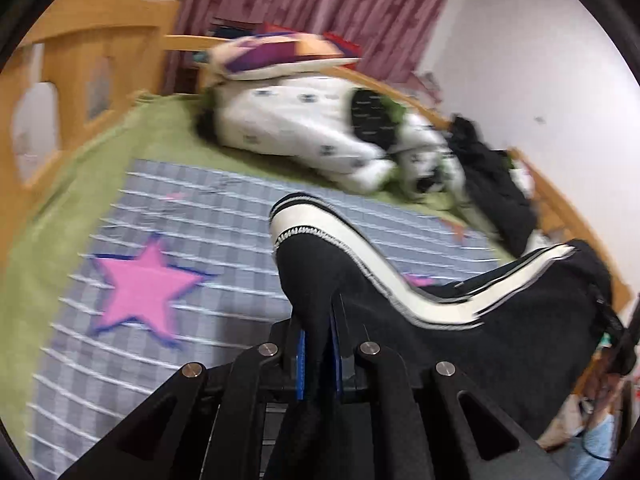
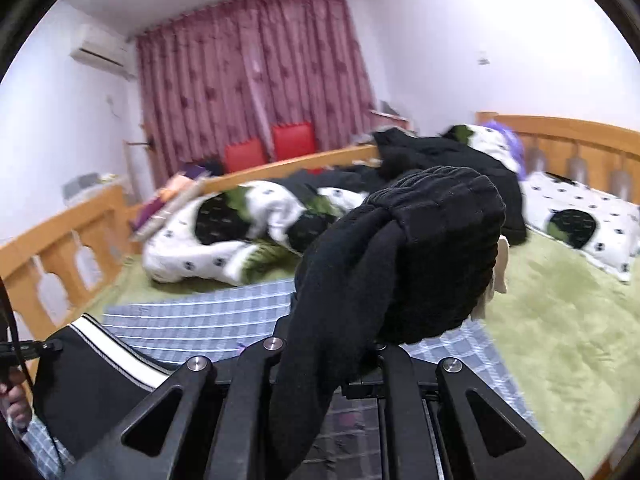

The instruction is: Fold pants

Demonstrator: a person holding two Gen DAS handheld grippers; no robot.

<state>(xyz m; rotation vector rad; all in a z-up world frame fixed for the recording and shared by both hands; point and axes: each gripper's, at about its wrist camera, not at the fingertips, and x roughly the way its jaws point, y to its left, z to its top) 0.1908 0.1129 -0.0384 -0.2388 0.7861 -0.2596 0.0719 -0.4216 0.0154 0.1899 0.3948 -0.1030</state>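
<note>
Black pants (image 1: 460,344) with a white side stripe hang lifted above the bed, stretched between both grippers. My left gripper (image 1: 318,336) is shut on one end of them, where the striped black fabric stands up between the blue pads. In the right wrist view my right gripper (image 2: 340,344) is shut on the ribbed black waistband (image 2: 432,248), which bunches over the fingers and hides the tips. The striped part of the pants (image 2: 104,344) sags at the lower left of that view.
A grey checked sheet (image 1: 224,240) with a pink star (image 1: 144,284) lies on the green bedspread (image 2: 560,312). A white spotted duvet (image 1: 296,128), pillows and dark clothes (image 1: 500,184) are piled at the far side. Wooden bed rails (image 2: 60,248) run around the bed.
</note>
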